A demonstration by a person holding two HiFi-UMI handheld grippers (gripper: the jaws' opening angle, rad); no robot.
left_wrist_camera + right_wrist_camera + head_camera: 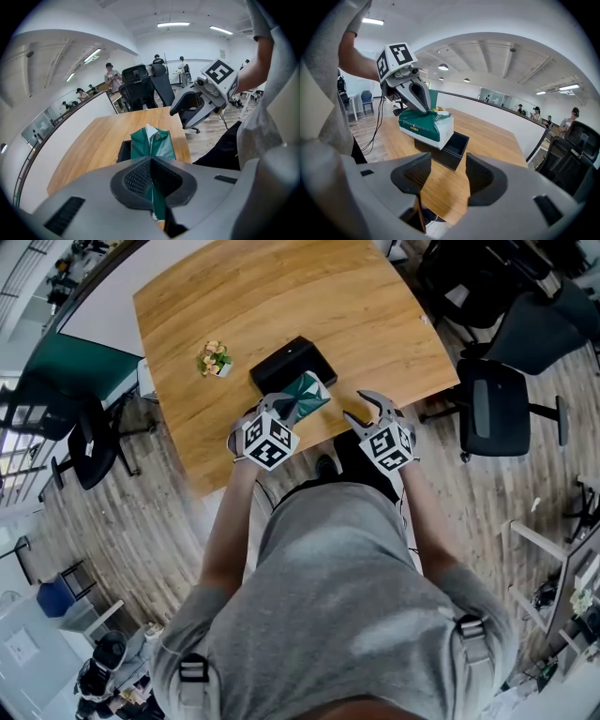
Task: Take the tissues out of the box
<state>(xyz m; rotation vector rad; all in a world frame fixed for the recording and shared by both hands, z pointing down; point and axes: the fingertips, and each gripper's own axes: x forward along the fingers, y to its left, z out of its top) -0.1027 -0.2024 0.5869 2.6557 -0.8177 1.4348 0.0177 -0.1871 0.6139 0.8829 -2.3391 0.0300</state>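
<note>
A green tissue pack hangs tilted just above the near end of an open black box on the wooden table. My left gripper is shut on the pack's near edge. In the left gripper view the pads pinch the green wrapper, with the box behind it. The right gripper view shows the pack lifted off the box by the left gripper. My right gripper stands open and empty right of the pack, near the table's front edge; its jaws hold nothing.
A small potted plant sits on the table left of the box. Office chairs stand to the right and left of the table. The person's body is close behind the table's near edge. People sit far off.
</note>
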